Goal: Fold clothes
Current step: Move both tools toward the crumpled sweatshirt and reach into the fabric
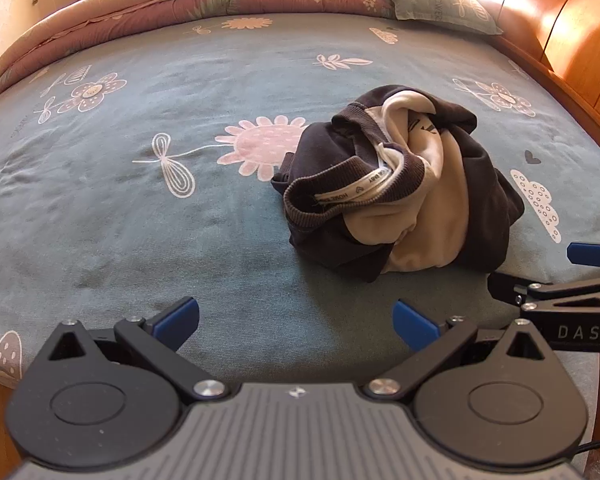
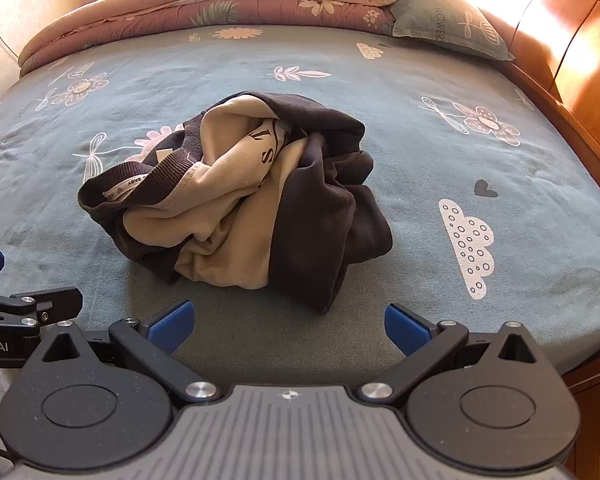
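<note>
A crumpled dark brown and cream sweatshirt (image 2: pixel 236 196) sits heaped on the teal floral bedsheet (image 2: pixel 440 152). In the right wrist view it fills the centre, straight ahead of the right gripper (image 2: pixel 290 330); in the left wrist view it lies right of centre, ahead and to the right of the left gripper (image 1: pixel 296 326). Both grippers are spread wide and hold nothing. The right looks nearer. The ribbed neckband (image 1: pixel 340 194) faces left; the heap has no clear long axis.

Brown-and-cream garment (image 2: pixel 236 196) on teal floral bedsheet (image 2: pixel 420 128)
</note>
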{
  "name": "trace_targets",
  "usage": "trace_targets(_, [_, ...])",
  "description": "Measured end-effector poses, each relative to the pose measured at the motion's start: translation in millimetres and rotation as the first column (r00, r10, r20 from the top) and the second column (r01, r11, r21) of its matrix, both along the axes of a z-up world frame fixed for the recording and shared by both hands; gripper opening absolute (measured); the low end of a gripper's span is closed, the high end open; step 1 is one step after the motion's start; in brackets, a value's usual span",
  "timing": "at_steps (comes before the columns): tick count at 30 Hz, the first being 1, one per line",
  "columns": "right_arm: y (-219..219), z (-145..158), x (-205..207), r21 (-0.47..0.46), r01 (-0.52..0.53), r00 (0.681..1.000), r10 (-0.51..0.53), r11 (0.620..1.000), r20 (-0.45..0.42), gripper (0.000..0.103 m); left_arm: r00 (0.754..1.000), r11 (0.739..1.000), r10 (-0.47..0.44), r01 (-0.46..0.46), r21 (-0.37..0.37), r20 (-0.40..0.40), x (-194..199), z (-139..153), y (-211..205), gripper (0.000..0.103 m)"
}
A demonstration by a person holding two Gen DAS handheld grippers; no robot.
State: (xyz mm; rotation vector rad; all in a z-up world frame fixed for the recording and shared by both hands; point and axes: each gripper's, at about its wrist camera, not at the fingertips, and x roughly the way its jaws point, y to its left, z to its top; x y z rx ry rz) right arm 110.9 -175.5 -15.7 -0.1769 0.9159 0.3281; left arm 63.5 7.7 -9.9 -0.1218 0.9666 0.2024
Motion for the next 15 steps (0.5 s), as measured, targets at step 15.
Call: trace_targets(15, [1.2, -21.7, 90.4, -0.019, 0.026, 0.999, -0.026, 0.999, -0.038, 0.103, 0.997, 0.999, -0.035, 0.033, -0.022, -0.069, 99.1, -31.5, 9.3, 0.102])
